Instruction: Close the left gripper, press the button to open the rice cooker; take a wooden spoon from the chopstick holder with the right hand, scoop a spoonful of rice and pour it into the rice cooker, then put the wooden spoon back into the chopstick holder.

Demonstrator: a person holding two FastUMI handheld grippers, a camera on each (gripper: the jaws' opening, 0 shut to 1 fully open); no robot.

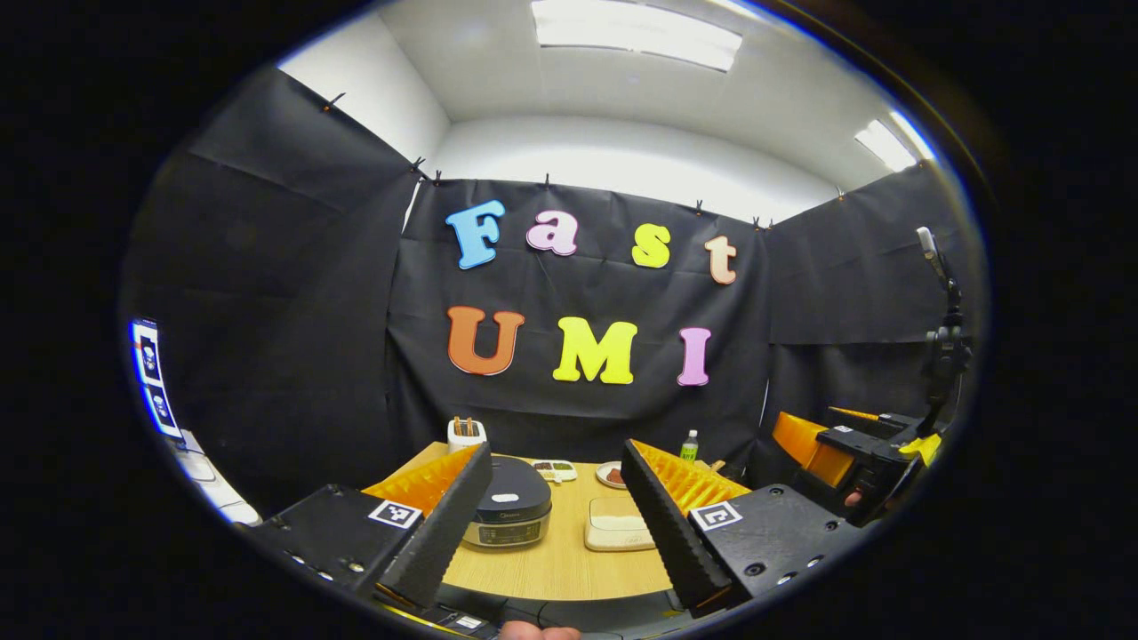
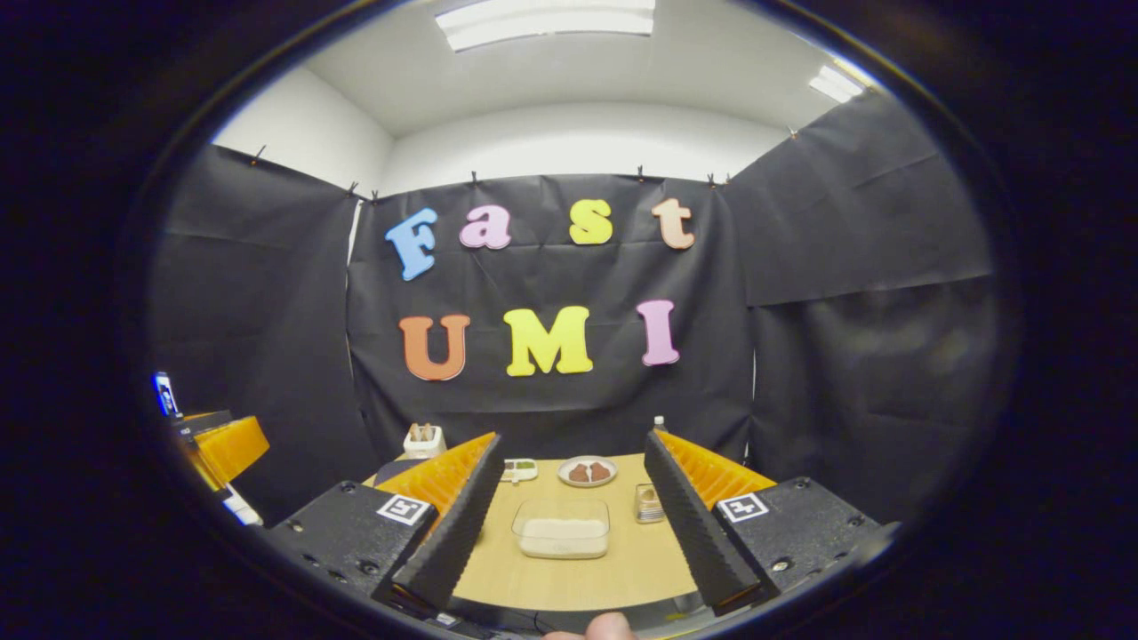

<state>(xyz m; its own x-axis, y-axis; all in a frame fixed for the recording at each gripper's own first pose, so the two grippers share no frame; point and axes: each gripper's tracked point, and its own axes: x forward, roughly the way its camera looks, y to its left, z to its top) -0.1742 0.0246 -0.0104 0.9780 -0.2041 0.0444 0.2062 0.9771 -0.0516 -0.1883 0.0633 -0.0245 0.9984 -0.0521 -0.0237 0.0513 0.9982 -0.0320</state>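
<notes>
The left gripper hangs spread wide above the table, holding nothing, so it should pinch fully closed first, then come straight down on the lid button of the rice cooker, near its left finger. The right gripper is also spread and empty, over the rice container. The button is too small to make out, and only the handle tops show in the chopstick holder at the table's back.

One rice cooker, one rice container, one chopstick holder, one bottle.
</notes>
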